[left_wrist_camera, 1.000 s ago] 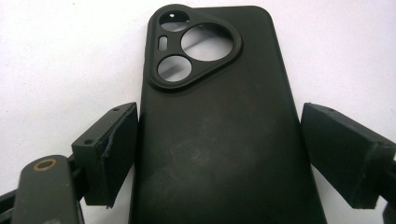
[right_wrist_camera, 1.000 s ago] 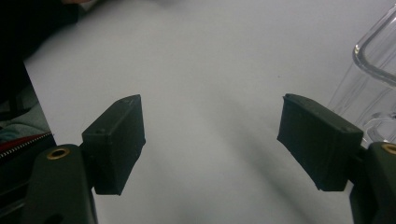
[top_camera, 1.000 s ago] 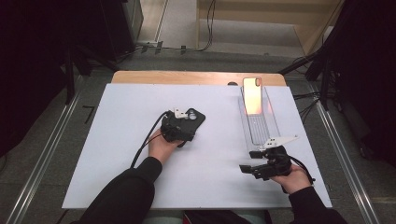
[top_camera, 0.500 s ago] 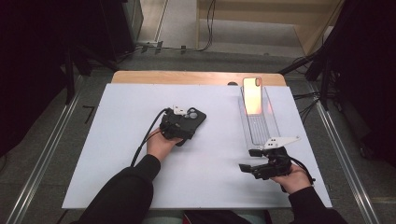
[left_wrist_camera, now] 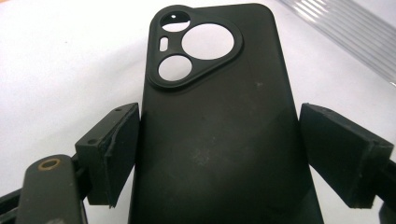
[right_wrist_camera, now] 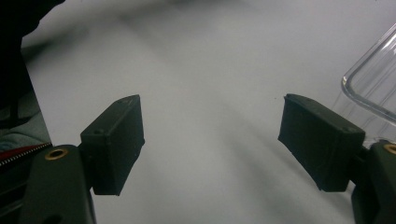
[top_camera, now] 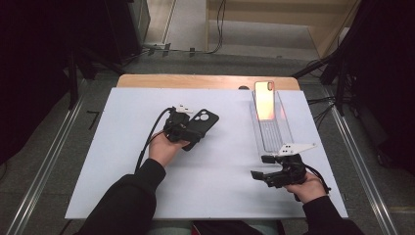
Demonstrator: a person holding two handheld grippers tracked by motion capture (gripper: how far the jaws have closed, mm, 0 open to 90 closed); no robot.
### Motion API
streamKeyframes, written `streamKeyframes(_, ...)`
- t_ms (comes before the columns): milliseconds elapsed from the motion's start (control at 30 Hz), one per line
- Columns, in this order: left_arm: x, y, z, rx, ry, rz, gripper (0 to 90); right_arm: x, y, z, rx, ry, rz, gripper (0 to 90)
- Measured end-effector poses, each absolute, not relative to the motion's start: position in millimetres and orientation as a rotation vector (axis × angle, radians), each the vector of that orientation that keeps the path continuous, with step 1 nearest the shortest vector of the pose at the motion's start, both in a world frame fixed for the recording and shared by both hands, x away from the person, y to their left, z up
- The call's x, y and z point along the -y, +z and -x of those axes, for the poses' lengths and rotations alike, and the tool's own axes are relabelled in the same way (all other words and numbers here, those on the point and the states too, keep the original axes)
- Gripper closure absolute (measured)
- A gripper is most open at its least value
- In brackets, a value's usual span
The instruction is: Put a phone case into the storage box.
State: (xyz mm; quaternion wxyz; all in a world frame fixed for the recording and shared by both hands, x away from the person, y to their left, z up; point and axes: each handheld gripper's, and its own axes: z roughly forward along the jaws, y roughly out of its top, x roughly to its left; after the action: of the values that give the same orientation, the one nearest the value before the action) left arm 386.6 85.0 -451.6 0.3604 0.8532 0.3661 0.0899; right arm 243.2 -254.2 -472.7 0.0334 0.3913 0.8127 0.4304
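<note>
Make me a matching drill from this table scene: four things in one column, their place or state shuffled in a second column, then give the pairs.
Things:
1. black phone case
2. phone with the orange back
3. right gripper
4. white table top

Places or states:
A. jaws open with nothing between them
B. lying under both hands and the clear tray
C. between the jaws of the left gripper
D. leaning at the far end of the clear tray

Pairs: 1-C, 2-D, 3-A, 4-B

Open table [top_camera: 220, 171] between both hands; clear tray [top_camera: 269, 132] blocks right edge.
</note>
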Motion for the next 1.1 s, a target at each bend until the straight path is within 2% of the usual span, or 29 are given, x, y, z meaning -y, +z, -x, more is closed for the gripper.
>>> streamKeyframes(300,-88,-437,-366,-0.906,0.15,-2.186,15.5,254,-471,-242,-2.494,1.334,-1.198,19.9)
streamKeyframes(833,-108,-438,-328,-0.933,0.054,-2.157,15.4,250,-468,-240,-2.5,1.322,-1.213,19.9)
streamKeyframes(1100,-101,-442,-312,-0.978,0.054,-2.113,15.4,237,-459,-239,-2.514,1.319,-1.204,19.8)
